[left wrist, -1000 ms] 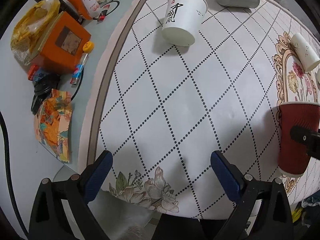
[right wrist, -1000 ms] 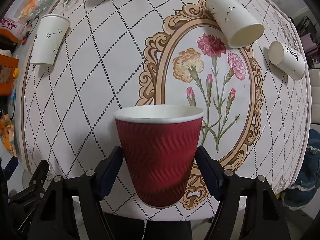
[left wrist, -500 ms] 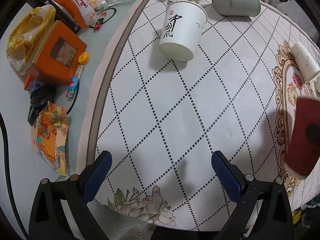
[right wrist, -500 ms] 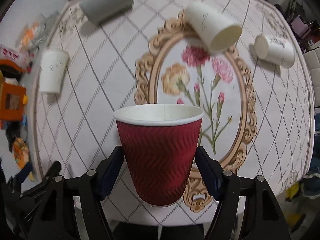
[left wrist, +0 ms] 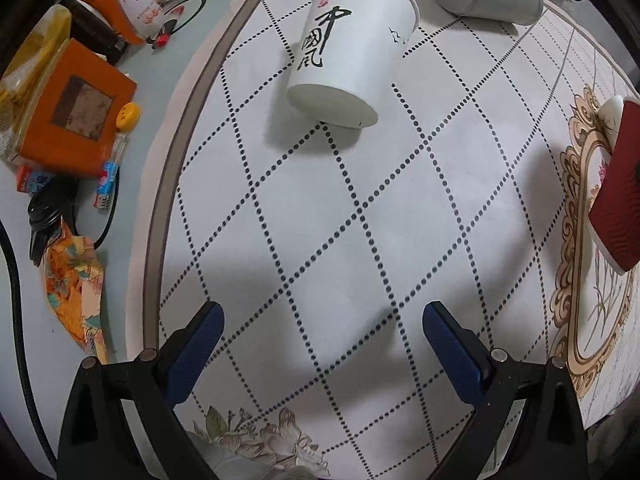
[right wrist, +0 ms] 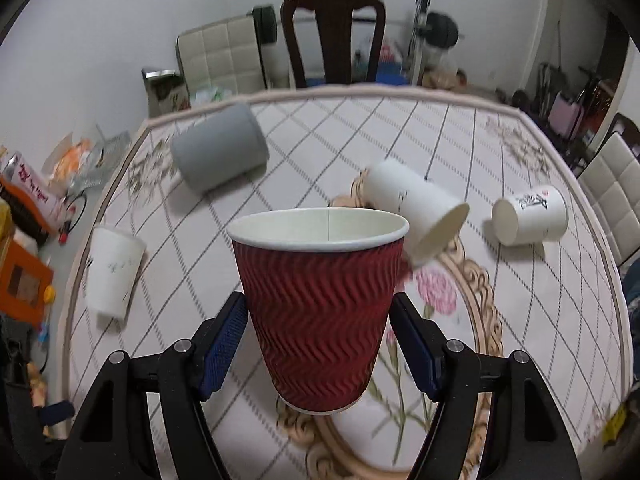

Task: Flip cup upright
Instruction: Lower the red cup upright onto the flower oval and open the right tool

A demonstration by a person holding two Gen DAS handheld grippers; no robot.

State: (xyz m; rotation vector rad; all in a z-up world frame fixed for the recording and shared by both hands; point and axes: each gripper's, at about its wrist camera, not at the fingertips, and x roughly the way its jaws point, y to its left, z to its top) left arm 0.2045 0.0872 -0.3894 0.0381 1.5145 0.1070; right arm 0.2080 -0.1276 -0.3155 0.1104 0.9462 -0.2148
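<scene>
My right gripper [right wrist: 318, 334] is shut on a dark red ribbed paper cup [right wrist: 318, 300]. The cup is mouth up and held above the tablecloth's flower oval. The same cup shows at the right edge of the left wrist view [left wrist: 618, 184], tilted in the air. My left gripper [left wrist: 320, 344] is open and empty above the dotted diamond cloth near the table's front edge. A white paper cup with black calligraphy [left wrist: 352, 48] lies on its side ahead of the left gripper.
A grey cup [right wrist: 218, 148] lies on its side at the back left. Two white cups [right wrist: 416, 208] [right wrist: 530, 214] lie on their sides at the right. An orange box [left wrist: 68, 108], snack bags and cables sit left of the cloth. A chair [right wrist: 334, 36] stands behind the table.
The right gripper has lifted and tipped up with the red cup, so the far room now shows. The left gripper moved forward toward the calligraphy cup.
</scene>
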